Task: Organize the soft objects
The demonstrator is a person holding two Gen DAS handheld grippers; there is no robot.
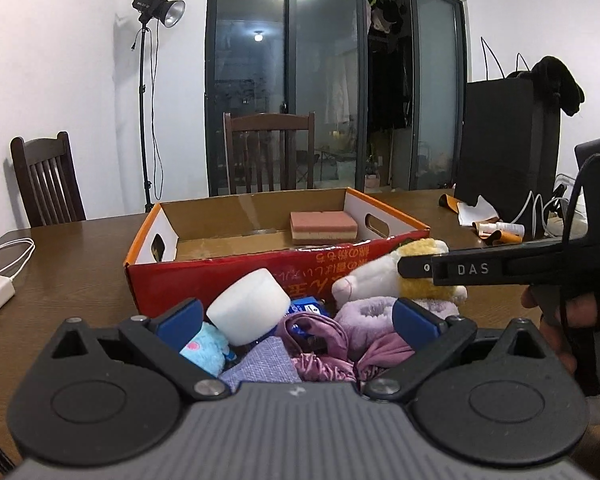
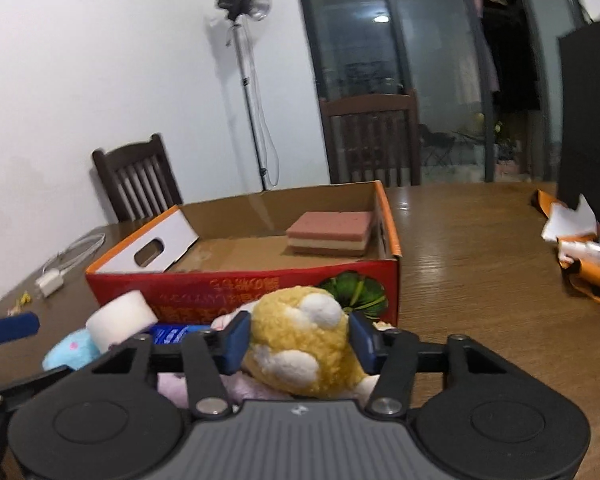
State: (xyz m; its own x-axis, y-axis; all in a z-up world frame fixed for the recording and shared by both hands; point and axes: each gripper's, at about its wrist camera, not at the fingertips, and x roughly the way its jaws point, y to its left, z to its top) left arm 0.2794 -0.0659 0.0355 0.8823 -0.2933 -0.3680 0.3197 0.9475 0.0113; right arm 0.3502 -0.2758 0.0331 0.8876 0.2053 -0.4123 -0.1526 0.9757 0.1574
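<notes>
Pickup is the step in hand: the right hand-held gripper (image 2: pixel 298 342) has its blue pads pressed against both sides of the yellow plush toy (image 2: pixel 303 344), which sits on the pile of soft things just in front of the cardboard box (image 2: pixel 240 292) on the tabletop (image 2: pixel 479 260). The left hand-held gripper (image 1: pixel 296 316) hovers spread over the pile, pinching nothing. Next, I judge, comes lifting the toy over the near wall to join the sponge (image 2: pixel 329 234).

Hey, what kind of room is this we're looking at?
Probably a home dining room doubling as a filming spot: a wooden table with dining chairs, sliding glass doors reflecting the ceiling light, and a studio lamp on a stand.
</notes>
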